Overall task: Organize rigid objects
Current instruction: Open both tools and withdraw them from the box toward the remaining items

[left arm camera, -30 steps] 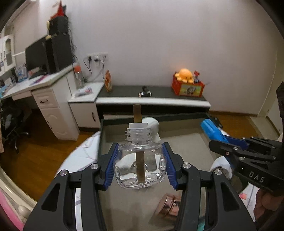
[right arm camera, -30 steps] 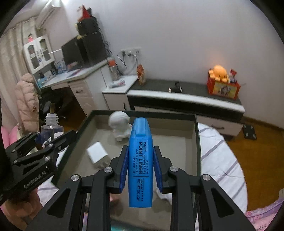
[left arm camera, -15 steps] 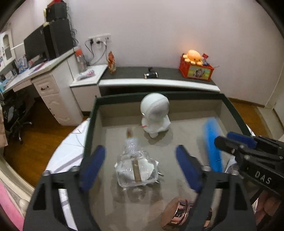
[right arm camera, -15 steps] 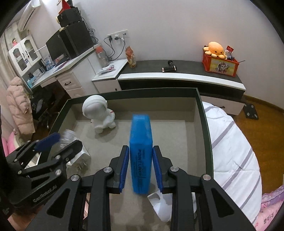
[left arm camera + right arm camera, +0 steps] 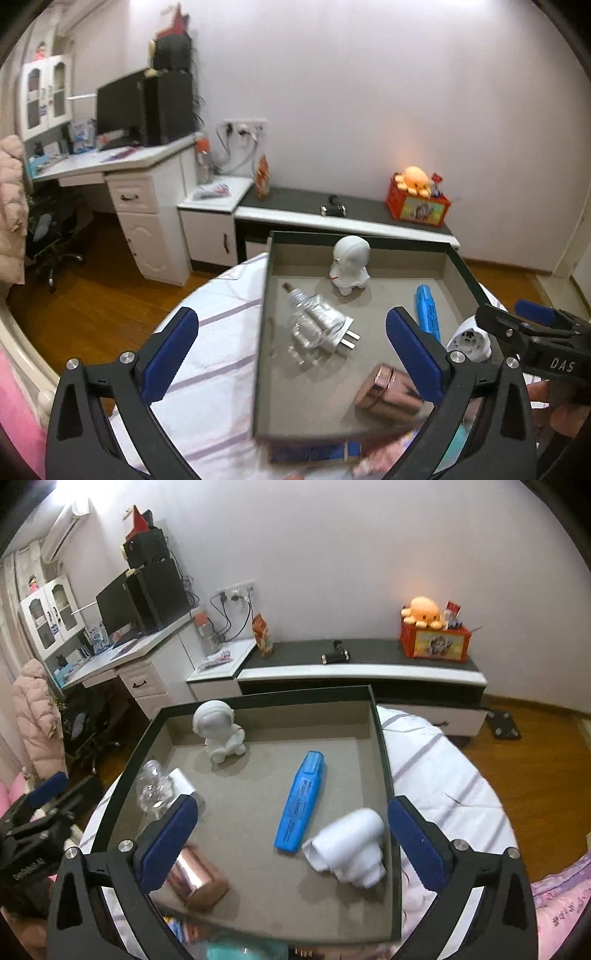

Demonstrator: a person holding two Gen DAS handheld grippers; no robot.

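A dark-rimmed tray (image 5: 263, 332) (image 5: 384, 760) with a grey floor lies on the bed. In it lie a clear glass bottle with a brown wick (image 5: 312, 317) (image 5: 153, 788), a blue highlighter (image 5: 427, 314) (image 5: 301, 801), a white astronaut figure (image 5: 350, 264) (image 5: 219, 734), a copper-coloured tin (image 5: 386, 391) (image 5: 195, 877) and a white plastic piece (image 5: 349, 847). My left gripper (image 5: 291, 356) is open and empty, raised over the tray's left edge. My right gripper (image 5: 291, 843) is open and empty above the tray's near part, and shows in the left wrist view (image 5: 524, 317).
The tray rests on a white striped bedsheet (image 5: 214, 350) (image 5: 436, 775). Behind stand a low dark-topped cabinet (image 5: 369, 657), a white desk with a monitor (image 5: 122, 110) and a red box with an orange plush (image 5: 432, 635). Wooden floor lies around the bed.
Both grippers have opened and pulled back. The glass bottle left my left gripper and now lies on its side in the tray. The blue highlighter left my right gripper and lies flat.
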